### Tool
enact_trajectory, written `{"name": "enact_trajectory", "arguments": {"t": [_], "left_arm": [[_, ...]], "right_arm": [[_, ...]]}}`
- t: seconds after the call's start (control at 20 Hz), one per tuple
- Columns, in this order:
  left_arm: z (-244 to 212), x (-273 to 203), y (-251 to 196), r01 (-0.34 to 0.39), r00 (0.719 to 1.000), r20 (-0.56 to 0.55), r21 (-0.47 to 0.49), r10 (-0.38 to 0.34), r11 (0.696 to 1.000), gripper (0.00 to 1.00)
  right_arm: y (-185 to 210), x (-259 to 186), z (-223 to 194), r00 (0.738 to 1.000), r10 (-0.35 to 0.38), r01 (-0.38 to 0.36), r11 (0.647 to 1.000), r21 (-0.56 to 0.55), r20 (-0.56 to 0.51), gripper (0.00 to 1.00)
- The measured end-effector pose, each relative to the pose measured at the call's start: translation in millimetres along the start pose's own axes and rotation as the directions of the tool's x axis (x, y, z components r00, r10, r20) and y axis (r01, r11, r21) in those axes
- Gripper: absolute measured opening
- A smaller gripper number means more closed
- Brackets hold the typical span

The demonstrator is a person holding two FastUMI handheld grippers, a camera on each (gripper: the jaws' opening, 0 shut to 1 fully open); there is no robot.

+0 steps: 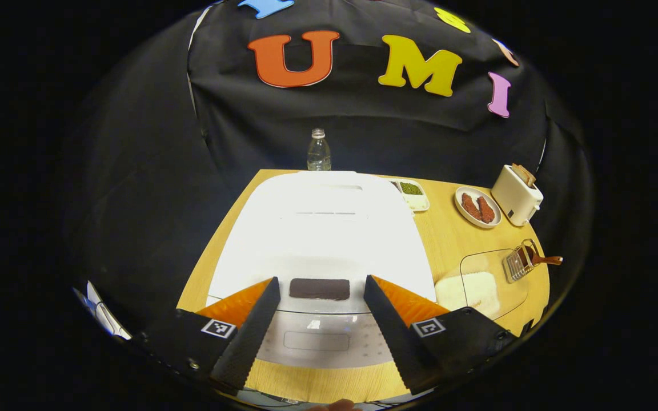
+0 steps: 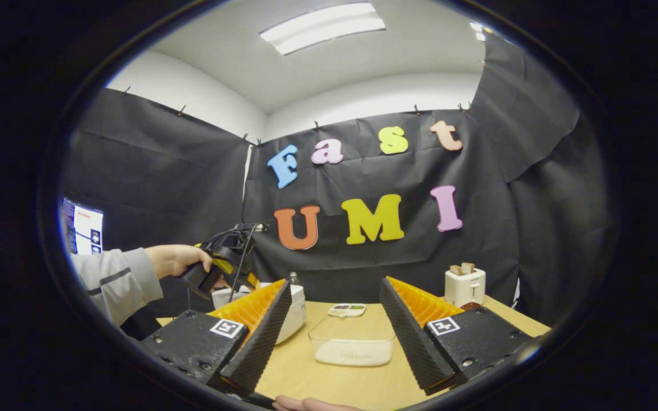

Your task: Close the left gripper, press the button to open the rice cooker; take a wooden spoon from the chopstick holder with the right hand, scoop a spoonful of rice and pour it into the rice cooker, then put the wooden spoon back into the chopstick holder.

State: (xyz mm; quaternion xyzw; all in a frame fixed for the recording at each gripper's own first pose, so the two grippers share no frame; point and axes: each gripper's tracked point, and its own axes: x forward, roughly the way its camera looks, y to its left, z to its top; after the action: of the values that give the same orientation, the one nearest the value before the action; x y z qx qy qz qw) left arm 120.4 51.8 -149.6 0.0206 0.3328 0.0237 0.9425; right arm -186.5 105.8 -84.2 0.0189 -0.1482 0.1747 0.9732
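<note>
The white rice cooker [image 1: 317, 228] sits with its lid down directly below my left gripper [image 1: 320, 279]. That gripper is open, its fingers on either side of the cooker's dark front panel [image 1: 319, 289], above the pale button [image 1: 316, 341]. A glass bowl of rice [image 1: 480, 285] stands to the right, with a wire chopstick holder [image 1: 514, 265] beyond it holding the wooden spoon [image 1: 543, 260]. My right gripper [image 2: 334, 282] hovers open and empty over the table, facing the rice bowl [image 2: 353, 342]. The cooker [image 2: 293, 311] peeks out behind its left finger.
A water bottle [image 1: 319, 151] stands behind the cooker. A small divided dish [image 1: 413, 194], a plate of sausages [image 1: 477, 207] and a toaster [image 1: 516, 195] line the back right. A sleeved hand [image 2: 175, 260] holds the other gripper over the cooker.
</note>
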Motion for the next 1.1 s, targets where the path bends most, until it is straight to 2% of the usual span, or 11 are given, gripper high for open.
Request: {"name": "enact_trajectory", "arguments": {"t": [0.1,0.3,0.35,0.55,0.6,0.65,0.75,0.8,0.9,1.05,1.1], "left_arm": [[2.3,2.3,0.1,0.007,1.000,0.018,-0.002,-0.007,1.000,0.97],[4.8,4.3,1.6,-0.009,0.998,0.058,0.007,0.008,1.000,0.97],[4.7,3.4,1.8,-0.006,0.998,0.068,0.004,0.005,1.000,0.97],[8.3,-6.3,9.3,-0.034,0.993,0.114,-0.028,0.037,0.999,0.94],[11.9,-12.6,8.8,-0.041,0.989,0.144,-0.029,0.045,0.999,0.93],[16.1,-21.4,6.3,-0.042,0.984,0.175,-0.023,0.045,0.999,0.92],[24.2,-48.7,-9.7,-0.018,0.960,0.278,-0.008,0.019,1.000,0.92],[23.0,-63.3,-19.3,-0.002,0.949,0.316,0.001,0.002,1.000,0.92],[15.5,-89.8,-34.7,0.003,0.923,0.384,0.024,-0.012,1.000,0.91],[4.6,-129.8,-59.0,0.036,0.881,0.469,0.051,-0.056,0.998,0.93],[0.5,-140.6,-67.3,0.054,0.866,0.496,0.048,-0.070,0.997,0.93]], "right_arm": [[-1.0,0.4,-1.5,1.000,-0.008,0.008,1.000,-0.004,-0.005,0.94],[-3.2,3.3,-3.5,1.000,-0.019,0.019,1.000,-0.005,-0.017,0.94],[-5.2,4.1,-2.7,1.000,-0.026,0.026,1.000,-0.003,-0.016,1.00],[-7.0,8.0,-3.2,0.999,-0.039,0.039,0.999,-0.001,-0.017,1.00],[-7.5,7.8,-3.2,0.999,-0.039,0.039,0.999,-0.004,-0.018,0.94],[-9.3,8.6,-2.1,0.999,-0.043,0.043,0.999,-0.011,-0.016,1.00],[-22.1,10.4,2.2,0.997,-0.079,0.079,0.997,-0.027,-0.004,1.00],[-32.3,10.8,1.1,0.994,-0.111,0.111,0.993,-0.025,-0.002,0.94],[-41.9,13.0,-0.6,0.989,-0.146,0.146,0.989,-0.004,-0.013,1.00],[-52.3,12.7,1.6,0.986,-0.164,0.165,0.986,0.027,-0.036,1.00],[-60.4,11.3,2.5,0.982,-0.184,0.185,0.983,0.020,-0.049,0.94]]}}
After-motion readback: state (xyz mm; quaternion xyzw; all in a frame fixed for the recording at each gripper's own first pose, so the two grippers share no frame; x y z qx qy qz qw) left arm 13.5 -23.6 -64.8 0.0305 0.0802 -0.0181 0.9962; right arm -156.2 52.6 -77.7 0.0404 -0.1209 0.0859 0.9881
